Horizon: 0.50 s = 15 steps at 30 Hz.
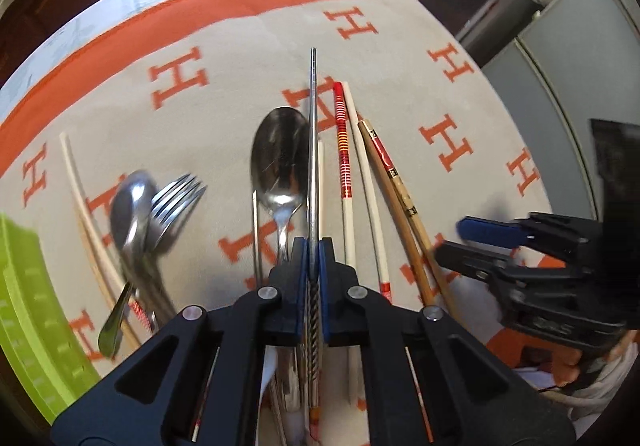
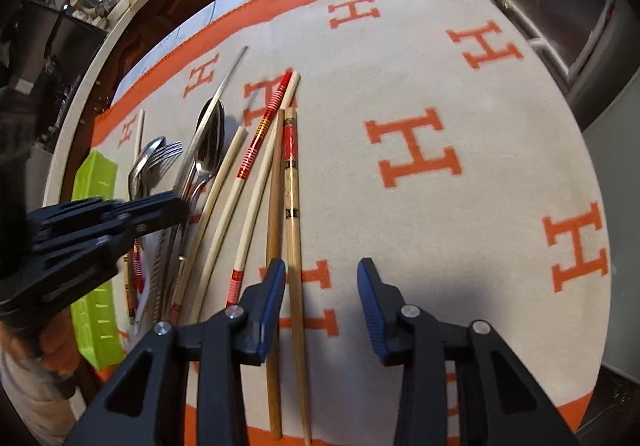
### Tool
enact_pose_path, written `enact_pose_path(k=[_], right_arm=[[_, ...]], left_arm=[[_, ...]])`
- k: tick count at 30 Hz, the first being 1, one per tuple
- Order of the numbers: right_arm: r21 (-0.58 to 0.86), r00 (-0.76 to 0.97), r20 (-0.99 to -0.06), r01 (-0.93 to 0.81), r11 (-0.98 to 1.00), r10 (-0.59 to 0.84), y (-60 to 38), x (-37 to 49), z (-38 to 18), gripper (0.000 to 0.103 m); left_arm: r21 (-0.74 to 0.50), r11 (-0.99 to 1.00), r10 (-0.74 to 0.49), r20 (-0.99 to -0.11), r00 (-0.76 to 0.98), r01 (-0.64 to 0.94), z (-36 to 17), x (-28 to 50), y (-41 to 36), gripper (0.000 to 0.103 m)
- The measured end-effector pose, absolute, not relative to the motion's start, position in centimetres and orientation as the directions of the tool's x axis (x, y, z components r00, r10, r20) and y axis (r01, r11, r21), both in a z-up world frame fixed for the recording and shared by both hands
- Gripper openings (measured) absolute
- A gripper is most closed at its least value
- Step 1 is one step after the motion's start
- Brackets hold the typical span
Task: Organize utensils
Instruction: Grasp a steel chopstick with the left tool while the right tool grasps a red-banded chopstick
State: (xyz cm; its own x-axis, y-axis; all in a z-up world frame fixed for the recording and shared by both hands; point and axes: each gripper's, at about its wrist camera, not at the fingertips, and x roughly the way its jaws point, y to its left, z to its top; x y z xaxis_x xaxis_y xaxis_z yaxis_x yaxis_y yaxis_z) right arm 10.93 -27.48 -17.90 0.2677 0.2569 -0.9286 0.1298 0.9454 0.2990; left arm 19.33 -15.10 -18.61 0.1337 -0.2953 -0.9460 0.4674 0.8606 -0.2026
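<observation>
Green tray [image 2: 96, 181], contents not visible.

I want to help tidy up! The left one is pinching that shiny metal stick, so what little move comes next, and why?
Probably lift the metal chopstick a little, then carry it left toward the green tray. The left hand-held gripper is already shut on it, it lies over the big spoon, and the right hand-held gripper is open and holds nothing.
</observation>
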Motion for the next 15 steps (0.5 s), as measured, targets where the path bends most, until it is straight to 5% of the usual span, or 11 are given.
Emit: enact_pose_path(k=[9,12,15], right_arm=[[-0.019,0.279,-0.960,-0.005,1.000,-0.017,-22.6,11.2,-18.1,0.035],[-0.033,0.292,-0.956,-0.029,0.999,-0.023,-21.7,11.2,-17.9,0.007],[0.024,0.279,-0.960,0.018,1.000,0.018,-22.4,11.7,-17.7,0.006]], left_arm=[[-0.215,0.899,-0.310,-0.928,0.207,0.380,-15.2,15.7,-10.7,0.003],[-0.189,0.918,-0.290,-0.920,0.264,0.350,-13.6,14.1,-8.8,0.003],[-0.194,0.935,-0.285,-0.909,0.304,0.296,-12.0,12.6,-5.9,0.003]])
